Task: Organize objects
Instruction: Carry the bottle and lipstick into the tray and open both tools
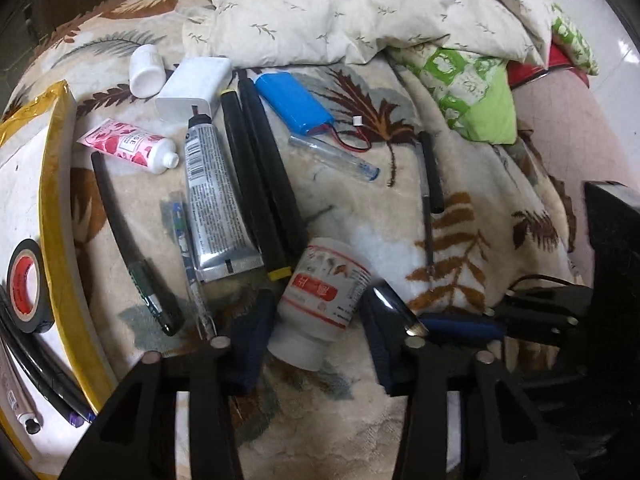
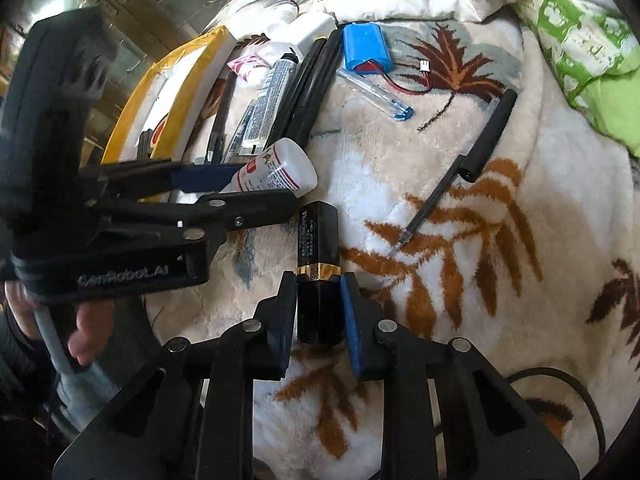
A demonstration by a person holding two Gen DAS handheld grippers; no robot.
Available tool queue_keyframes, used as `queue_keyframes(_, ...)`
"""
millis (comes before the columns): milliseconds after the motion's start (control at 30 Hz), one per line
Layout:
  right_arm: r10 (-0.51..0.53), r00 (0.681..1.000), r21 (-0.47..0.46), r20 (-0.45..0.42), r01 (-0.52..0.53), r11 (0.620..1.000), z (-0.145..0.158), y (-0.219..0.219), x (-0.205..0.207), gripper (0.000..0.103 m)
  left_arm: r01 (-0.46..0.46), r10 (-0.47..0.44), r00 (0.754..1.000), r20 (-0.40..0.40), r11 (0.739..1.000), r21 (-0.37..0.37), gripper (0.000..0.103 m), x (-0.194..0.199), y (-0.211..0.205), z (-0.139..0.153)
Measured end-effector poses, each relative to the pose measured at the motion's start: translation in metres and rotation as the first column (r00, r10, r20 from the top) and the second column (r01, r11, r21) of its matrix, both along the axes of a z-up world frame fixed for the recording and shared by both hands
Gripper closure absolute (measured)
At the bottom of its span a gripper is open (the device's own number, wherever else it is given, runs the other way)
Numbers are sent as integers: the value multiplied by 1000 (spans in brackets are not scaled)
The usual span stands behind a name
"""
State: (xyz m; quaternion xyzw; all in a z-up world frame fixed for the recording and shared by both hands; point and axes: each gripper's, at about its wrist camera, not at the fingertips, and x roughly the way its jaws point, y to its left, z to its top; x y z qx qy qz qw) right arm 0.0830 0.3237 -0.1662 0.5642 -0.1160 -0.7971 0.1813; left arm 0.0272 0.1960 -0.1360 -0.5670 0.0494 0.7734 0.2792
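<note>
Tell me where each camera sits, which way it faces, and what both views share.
Left wrist: on the left gripper, looking forward along its fingers at the white bottle between them and the clutter beyond.
Right wrist: on the right gripper, facing the black lipstick tube it clamps; the person's hand shows at lower left.
Shared: the bottle, the blue battery pack and the blanket.

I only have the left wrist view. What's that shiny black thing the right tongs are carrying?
Observer: A black case with a gold band around it, like a lipstick.
Operator: Is it held on both sides?
Observer: Yes, the right tongs press it from left and right, just below the band.
Operator: Any markings on it?
Observer: A column of small print runs along one side, too small to read.
</note>
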Motion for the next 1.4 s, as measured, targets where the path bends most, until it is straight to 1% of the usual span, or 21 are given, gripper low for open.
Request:
queue_keyframes(67, -21, 1000, -18, 11, 21, 1000, -2, 0, -4, 81, -2, 2, 1000, 1, 1000, -8, 62, 2, -3, 2)
queue_keyframes(167, -21, 1000, -22, 17, 21, 1000, -4, -4, -7, 81, -23, 22, 998, 54, 1000, 17, 62, 1, -10, -3)
queue_keyframes(233, -7, 1000, 17, 17, 6, 1000, -4, -11, -8, 81, -28, 26, 998, 62, 999, 27, 62, 2, -12, -8)
queue_keyframes(300, 7, 1000, 54, 3, -7, 999, -3, -17, -9, 84, -54, 50, 996, 76, 997, 53, 62, -1, -13, -13)
queue_keyframes(333, 2, 1000, 54, 3, -2, 999, -3, -17, -10, 84, -60, 56, 995, 80, 996, 58, 63, -1, -14, -13)
queue_keyframes(433, -38, 999, 18, 3, 38, 999, 1, -11, -11, 84, -69, 67, 997, 37, 996, 50, 63, 4, -18, 1)
queue_keyframes(467, -49, 999, -2, 5, 49, 999, 3, -10, -11, 84, -86, 83, 996, 43, 995, 56, 63, 3, -22, 6)
queue_keyframes(533, -52, 999, -28, 1, 52, 998, 9, -11, -13, 84, -122, 114, 990, 79, 988, 99, 63, 1, -35, 16)
queue_keyframes(600, -48, 999, -27, -17, 48, 998, 17, -17, -15, 84, -151, 143, 987, 67, 978, 144, 63, 1, -51, 33)
queue_keyframes(667, -40, 998, -64, -38, 37, 997, 28, -27, -21, 84, -190, 181, 981, 65, 966, 177, 63, -3, -69, 47)
queue_keyframes(700, -34, 998, -64, -54, 31, 997, 33, -34, -23, 84, -212, 205, 977, 54, 958, 191, 63, -5, -80, 55)
queue_keyframes(800, -12, 997, -96, -75, 5, 995, 44, -57, -39, 84, -269, 273, 962, 5, 945, 186, 63, -15, -107, 69)
queue_keyframes(833, 4, 996, -101, -90, -14, 995, 49, -68, -46, 84, -289, 294, 956, 2, 939, 187, 63, -18, -116, 69)
queue_keyframes(900, 24, 992, -77, -120, -33, 997, 57, -87, -55, 84, -340, 345, 939, 0, 923, 180, 63, -26, -137, 67)
queue_keyframes(967, 39, 990, -87, -134, -51, 995, 63, -103, -65, 84, -379, 384, 923, 11, 908, 179, 63, -32, -154, 61)
queue_keyframes(1033, 51, 987, -76, -151, -63, 995, 68, -118, -77, 84, -410, 414, 910, 11, 895, 175, 63, -39, -170, 56)
queue_keyframes(1133, 64, 987, -78, -150, -76, 994, 71, -133, -94, 84, -444, 449, 894, 8, 881, 164, 63, -52, -189, 50)
queue_keyframes(1200, 67, 986, -71, -152, -78, 994, 71, -141, -104, 84, -474, 478, 878, 17, 865, 164, 63, -61, -199, 46)
queue_keyframes(1300, 59, 990, -82, -126, -70, 994, 66, -151, -119, 84, -509, 512, 858, 28, 844, 171, 63, -75, -215, 41)
queue_keyframes(1367, 56, 992, -80, -116, -65, 995, 62, -157, -128, 84, -522, 526, 850, 27, 835, 171, 63, -88, -223, 37)
queue_keyframes(1400, 50, 993, -82, -107, -59, 995, 59, -159, -133, 84, -536, 537, 842, 46, 825, 181, 63, -96, -228, 34)
